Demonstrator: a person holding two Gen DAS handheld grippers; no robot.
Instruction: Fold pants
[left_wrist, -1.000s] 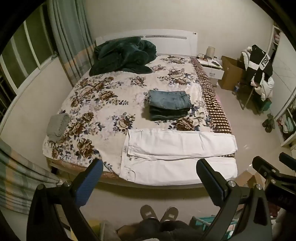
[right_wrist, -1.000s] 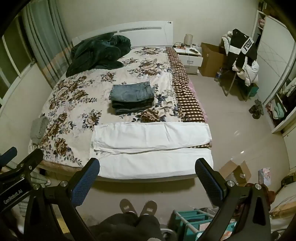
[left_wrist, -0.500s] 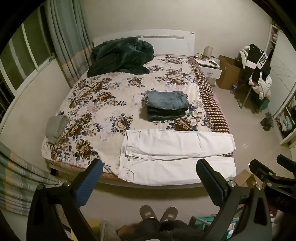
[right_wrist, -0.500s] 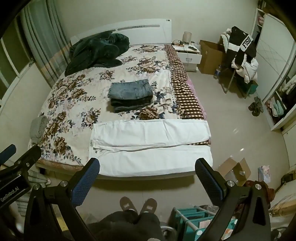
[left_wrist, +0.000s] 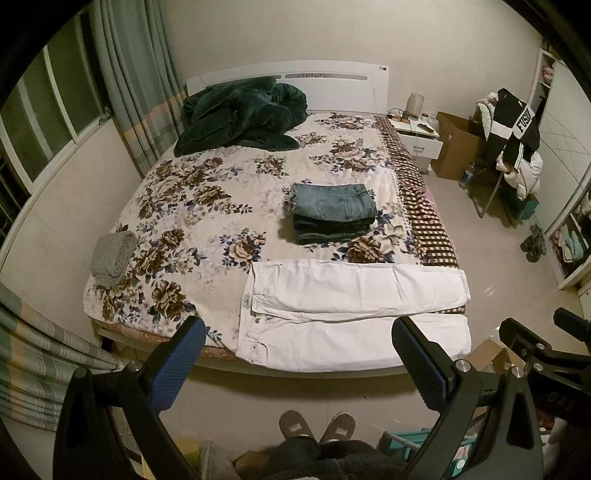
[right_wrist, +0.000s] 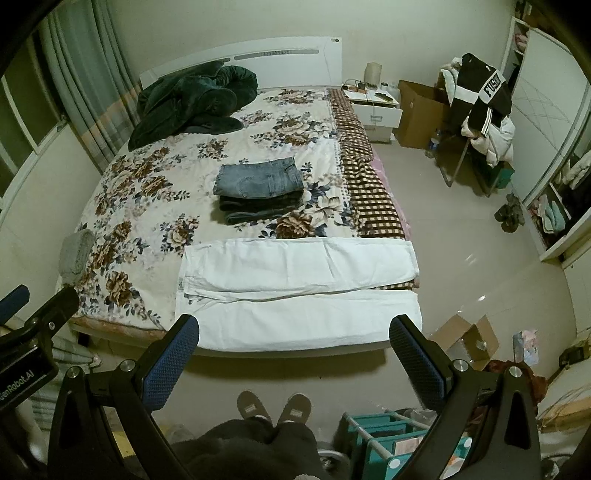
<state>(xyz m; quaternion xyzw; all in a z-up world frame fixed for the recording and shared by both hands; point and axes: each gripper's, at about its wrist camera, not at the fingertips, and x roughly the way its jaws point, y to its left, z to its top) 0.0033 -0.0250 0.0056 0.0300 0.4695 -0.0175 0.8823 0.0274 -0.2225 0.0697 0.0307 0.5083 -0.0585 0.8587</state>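
White pants (left_wrist: 354, 314) lie flat along the near edge of the floral bed (left_wrist: 207, 206), waist at the left, legs running right; they also show in the right wrist view (right_wrist: 299, 291). A stack of folded jeans (left_wrist: 334, 212) sits behind them mid-bed, also in the right wrist view (right_wrist: 258, 192). My left gripper (left_wrist: 295, 354) is open and empty, held back from the bed above the floor. My right gripper (right_wrist: 295, 350) is open and empty too, equally far from the pants.
A dark green blanket (left_wrist: 240, 114) is heaped at the headboard. A grey folded cloth (left_wrist: 112, 256) lies at the bed's left edge. A nightstand (left_wrist: 417, 136), cardboard box (left_wrist: 458, 147) and clothes-laden chair (left_wrist: 513, 147) stand right. My slippered feet (left_wrist: 317, 428) are below; a teal rack (right_wrist: 388, 439) is beside them.
Both grippers have drifted slightly, so the bed shifts a little in view. Both stay open and empty; the pants have not moved.
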